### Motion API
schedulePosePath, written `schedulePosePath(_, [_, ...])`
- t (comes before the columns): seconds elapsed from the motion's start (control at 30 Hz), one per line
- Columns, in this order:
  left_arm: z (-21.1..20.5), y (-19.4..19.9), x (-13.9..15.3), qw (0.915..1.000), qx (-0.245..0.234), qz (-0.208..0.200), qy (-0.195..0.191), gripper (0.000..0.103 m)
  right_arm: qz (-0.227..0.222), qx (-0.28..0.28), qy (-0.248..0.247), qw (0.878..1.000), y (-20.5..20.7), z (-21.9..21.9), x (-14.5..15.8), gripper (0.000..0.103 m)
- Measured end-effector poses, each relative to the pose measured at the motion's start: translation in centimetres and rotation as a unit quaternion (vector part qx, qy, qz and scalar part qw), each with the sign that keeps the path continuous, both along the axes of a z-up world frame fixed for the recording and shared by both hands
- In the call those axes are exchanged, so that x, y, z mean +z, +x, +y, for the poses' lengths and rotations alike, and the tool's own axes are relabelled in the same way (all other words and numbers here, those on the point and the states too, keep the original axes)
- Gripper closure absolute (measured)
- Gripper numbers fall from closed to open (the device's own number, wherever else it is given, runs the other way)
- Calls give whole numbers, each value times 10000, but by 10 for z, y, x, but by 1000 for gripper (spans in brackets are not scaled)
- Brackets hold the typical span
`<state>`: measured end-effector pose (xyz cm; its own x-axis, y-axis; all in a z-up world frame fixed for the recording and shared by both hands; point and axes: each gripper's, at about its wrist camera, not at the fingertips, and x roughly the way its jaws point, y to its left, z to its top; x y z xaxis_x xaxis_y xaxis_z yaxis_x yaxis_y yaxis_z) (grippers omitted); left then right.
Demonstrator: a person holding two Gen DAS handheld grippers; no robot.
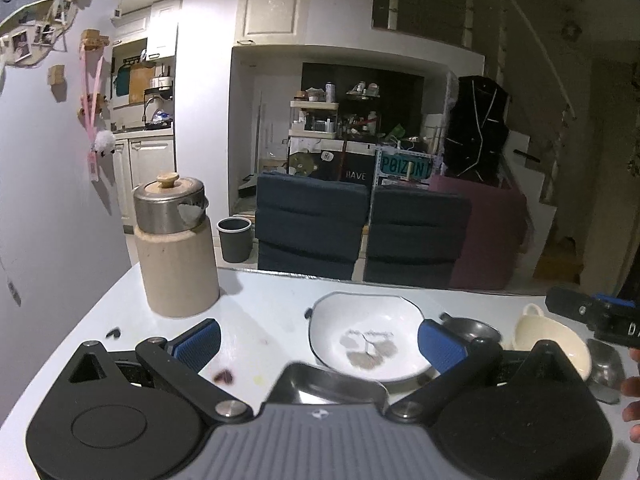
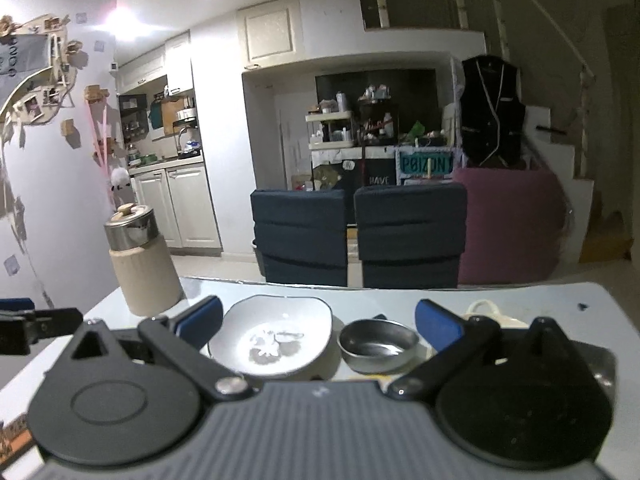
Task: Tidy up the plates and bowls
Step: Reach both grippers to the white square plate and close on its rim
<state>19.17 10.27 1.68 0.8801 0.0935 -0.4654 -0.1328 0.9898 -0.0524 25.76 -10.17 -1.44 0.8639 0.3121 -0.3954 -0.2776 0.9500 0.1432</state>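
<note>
progress: early stage, by judgement; nothing stacked or grouped yet, all dishes lying separate on the white table (image 2: 560, 300).
white plate (image 2: 272, 336): flat on the table, middle, with grey print inside; just beside the small steel bowl, not touching as far as visible.
small steel bowl (image 2: 378, 344): upright, right of the white plate, empty.
cream bowl (image 1: 552, 340): with small handle, right of the steel bowl, mostly hidden behind a finger in the right wrist view.
steel dish (image 1: 324, 384): near edge, under the left gripper, partly hidden; a further steel piece at far right, unclear.
left gripper (image 1: 320, 340): spread wide, holding nothing, hovering above the white plate.
right gripper (image 2: 318, 324): spread wide also, empty, facing plate and steel bowl.
canister (image 1: 176, 248): wooden base, metal lid, far left, apart from the dishes.
left to do: probably all gathering and stacking.
</note>
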Motion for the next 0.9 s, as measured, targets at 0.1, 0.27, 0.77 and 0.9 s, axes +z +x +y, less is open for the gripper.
schedulePosePath(0.1, [5,25,-6,9998,-127,-69,108,0,175,57,325,9993,29,1,-6,0])
schedulePosePath(0.27, [16,69,-21,9996,-213,-176,73,0,621,52,512,9967,81,4,-27,0])
schedulePosePath(0.77, [68,180,-90,9910,-351,892,-933,34,2785,10,2074,9378,180,20,-97,31])
schedulePosePath(0.9, [80,197,-114,9824,-312,1246,-1359,42,3100,-109,1919,9311,193,27,-107,45])
